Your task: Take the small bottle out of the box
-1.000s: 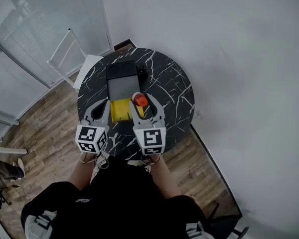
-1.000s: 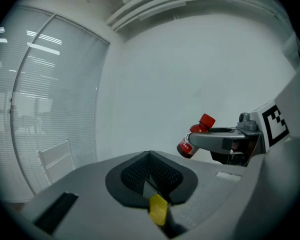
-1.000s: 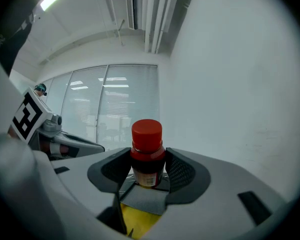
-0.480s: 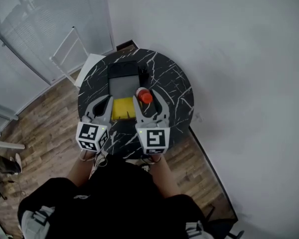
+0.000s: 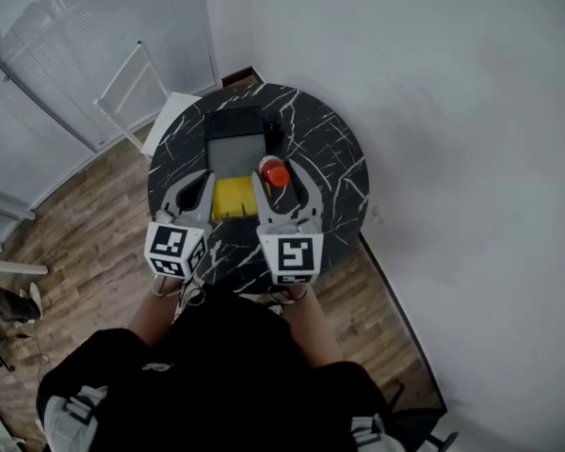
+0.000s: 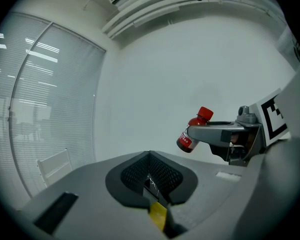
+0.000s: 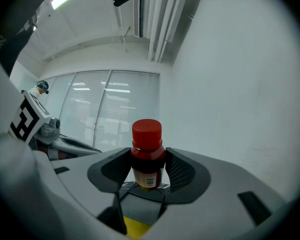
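Observation:
The small bottle [image 5: 274, 171], dark red with a red cap, hangs upright above the table just right of the box, and my right gripper [image 5: 275, 176] is shut on it. In the right gripper view the pads clamp the bottle [image 7: 147, 151] below its cap. The box [image 5: 234, 154] lies open, with a grey inside, a yellow flap [image 5: 231, 199] at the near end and a black lid at the far end. My left gripper [image 5: 205, 178] sits at the box's left edge, shut, with only a thin slit between its jaws [image 6: 151, 176]. From there the bottle [image 6: 194, 130] shows to the right.
The round black marble table [image 5: 339, 177] stands in a corner by a white wall. A small black object [image 5: 273, 131] lies next to the box's far right side. A white frame [image 5: 132, 92] and blinds stand to the left, over wood floor.
My right gripper has carried the bottle a little further away and to the right, off the box's edge. The left gripper has stayed by the box.

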Tool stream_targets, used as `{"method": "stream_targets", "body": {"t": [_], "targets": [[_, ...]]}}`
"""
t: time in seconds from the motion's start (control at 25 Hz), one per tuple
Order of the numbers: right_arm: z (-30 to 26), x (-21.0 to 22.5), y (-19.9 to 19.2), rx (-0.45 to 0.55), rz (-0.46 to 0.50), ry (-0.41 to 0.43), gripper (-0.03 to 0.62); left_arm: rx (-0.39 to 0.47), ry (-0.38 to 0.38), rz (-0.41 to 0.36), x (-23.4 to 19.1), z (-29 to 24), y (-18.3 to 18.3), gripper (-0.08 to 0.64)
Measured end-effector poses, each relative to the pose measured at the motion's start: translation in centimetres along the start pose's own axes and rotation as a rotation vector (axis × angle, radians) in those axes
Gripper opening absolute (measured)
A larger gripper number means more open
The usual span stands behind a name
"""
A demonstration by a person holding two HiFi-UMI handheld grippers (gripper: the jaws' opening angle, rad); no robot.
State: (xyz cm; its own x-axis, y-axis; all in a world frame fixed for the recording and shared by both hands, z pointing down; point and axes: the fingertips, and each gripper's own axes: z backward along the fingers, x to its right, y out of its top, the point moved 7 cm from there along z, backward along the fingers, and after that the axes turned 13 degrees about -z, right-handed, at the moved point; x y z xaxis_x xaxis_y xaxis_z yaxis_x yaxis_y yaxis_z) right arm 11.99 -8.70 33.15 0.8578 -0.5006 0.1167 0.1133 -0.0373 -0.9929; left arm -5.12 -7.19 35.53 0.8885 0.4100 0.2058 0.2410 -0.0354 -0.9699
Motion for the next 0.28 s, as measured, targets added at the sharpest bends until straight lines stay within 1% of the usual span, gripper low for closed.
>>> {"method": "stream_targets", "body": {"t": [0.28], "targets": [[-0.42, 0.06, -0.17, -0.001, 0.013, 0.010, 0.206, 0.011, 0.004, -0.006, -0.42, -0.69, 0.05, -0.003]]}}
